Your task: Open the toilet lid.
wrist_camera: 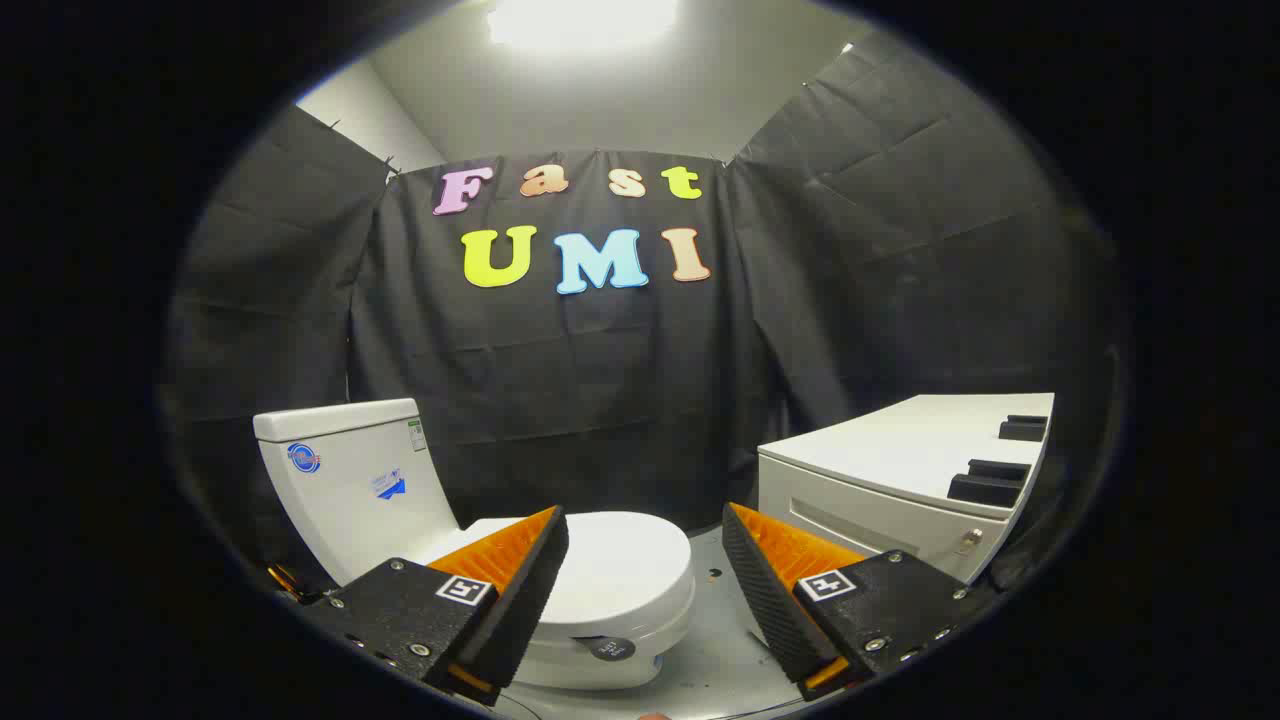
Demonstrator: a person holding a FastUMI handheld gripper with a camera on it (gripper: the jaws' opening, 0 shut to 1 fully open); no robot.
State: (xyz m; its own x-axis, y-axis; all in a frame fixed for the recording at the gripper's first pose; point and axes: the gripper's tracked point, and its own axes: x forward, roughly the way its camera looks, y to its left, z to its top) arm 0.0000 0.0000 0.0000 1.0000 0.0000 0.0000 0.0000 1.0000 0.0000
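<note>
- Tongs [645, 590] sat low in the frame with both fingers spread wide, holding nothing and touching nothing.
- Open floor [715, 655] lay between the fingertips and ran ahead toward the black cloth wall [580, 400].
- At the right of the frame, a white cabinet [890, 480] stood near the right finger, its front edge closing off that side.
- At lower left, the toilet [560, 600] stood with its tank [350, 480] against the wall.
- Its toilet lid [620, 560] lay shut, flat on the bowl, just beyond the left finger and partly hidden by it, left of the gap's centre.
</note>
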